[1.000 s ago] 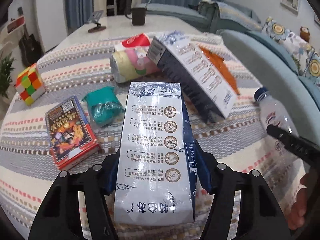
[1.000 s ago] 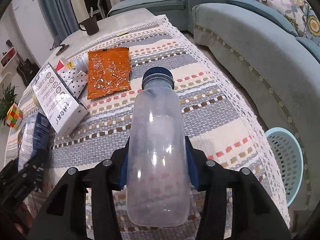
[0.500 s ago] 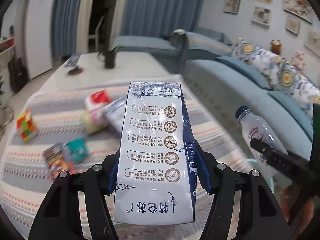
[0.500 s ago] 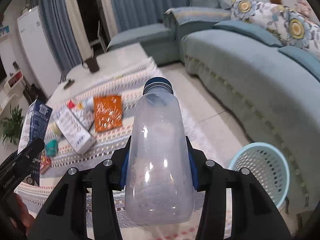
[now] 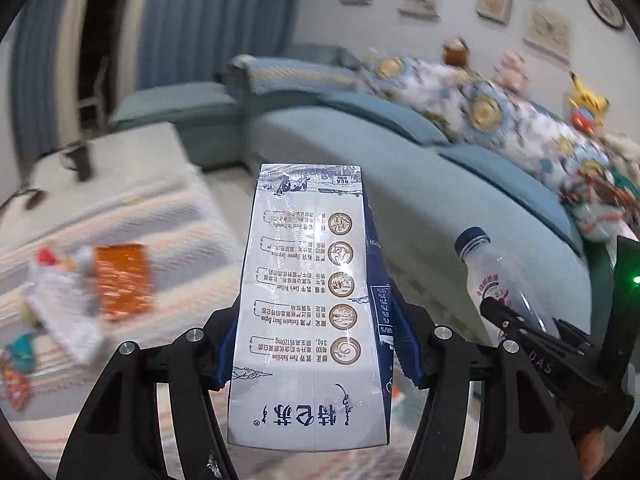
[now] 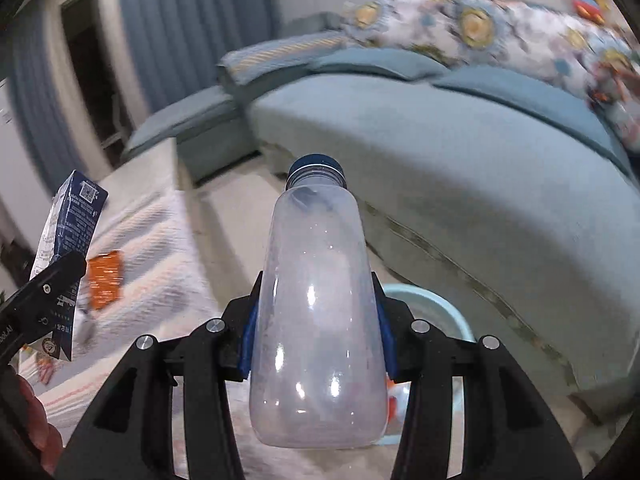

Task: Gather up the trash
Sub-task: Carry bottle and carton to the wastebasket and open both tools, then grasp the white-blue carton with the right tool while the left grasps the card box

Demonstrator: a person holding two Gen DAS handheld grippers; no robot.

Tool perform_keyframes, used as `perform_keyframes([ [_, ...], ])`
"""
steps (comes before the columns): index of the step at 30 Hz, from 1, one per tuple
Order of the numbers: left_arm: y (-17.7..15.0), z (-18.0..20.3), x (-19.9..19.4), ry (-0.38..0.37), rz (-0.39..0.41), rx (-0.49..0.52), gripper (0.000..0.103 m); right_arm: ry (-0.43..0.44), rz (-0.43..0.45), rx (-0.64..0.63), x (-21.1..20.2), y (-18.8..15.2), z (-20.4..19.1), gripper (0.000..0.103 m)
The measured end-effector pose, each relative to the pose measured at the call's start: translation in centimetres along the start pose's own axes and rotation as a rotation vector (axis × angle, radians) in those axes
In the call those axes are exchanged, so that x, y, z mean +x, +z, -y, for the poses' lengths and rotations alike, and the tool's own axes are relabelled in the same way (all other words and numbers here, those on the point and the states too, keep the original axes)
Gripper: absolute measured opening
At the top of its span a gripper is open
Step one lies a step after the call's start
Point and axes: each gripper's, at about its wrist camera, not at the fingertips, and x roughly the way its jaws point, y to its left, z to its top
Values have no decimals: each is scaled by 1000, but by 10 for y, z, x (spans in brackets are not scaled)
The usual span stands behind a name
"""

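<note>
My left gripper (image 5: 316, 344) is shut on a white and blue milk carton (image 5: 308, 304), held upright in the air; the carton also shows at the left of the right wrist view (image 6: 68, 236). My right gripper (image 6: 316, 332) is shut on a clear plastic bottle (image 6: 316, 304) with a blue cap; the bottle also shows at the right of the left wrist view (image 5: 500, 280). A light blue basket (image 6: 432, 308) sits on the floor just behind and below the bottle, mostly hidden by it. An orange wrapper (image 5: 124, 276) and another carton (image 5: 64, 316) lie on the striped table.
The striped tablecloth table (image 5: 172, 220) is to the left. A blue sofa (image 6: 480, 168) with flowered cushions runs along the right. A dark mug (image 5: 82, 160) stands on the far end of the table. Bare floor lies between table and sofa.
Both grippers have lifted and swung right, away from the table toward the sofa, each still holding its item. The basket now lies right under the bottle.
</note>
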Motion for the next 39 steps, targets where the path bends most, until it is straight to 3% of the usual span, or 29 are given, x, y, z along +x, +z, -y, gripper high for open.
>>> perform_keyframes([
  [6,-32,56,73,-80,-130,99,60,-91,-114,93,42,-33,72,43],
  [13,-68,76,128,-132,-284,153,61,-114,-238,154,90,-69,103,44],
  [14,-68,76,131,-127,-292,151,62,-111,-258,169,97,-73,106,44],
  [16,-70,72,135,-126,-306,126,75,-104,-282,192,106,-77,109,44],
  [22,-68,51,127,-139,-293,71,76,-111,-271,197,104,-75,112,48],
  [29,-59,30,102,-118,-259,47,76,-73,-236,143,84,-63,84,48],
  [39,-32,-51,19,-12,-113,-23,76,141,-64,-64,14,-32,-48,48],
])
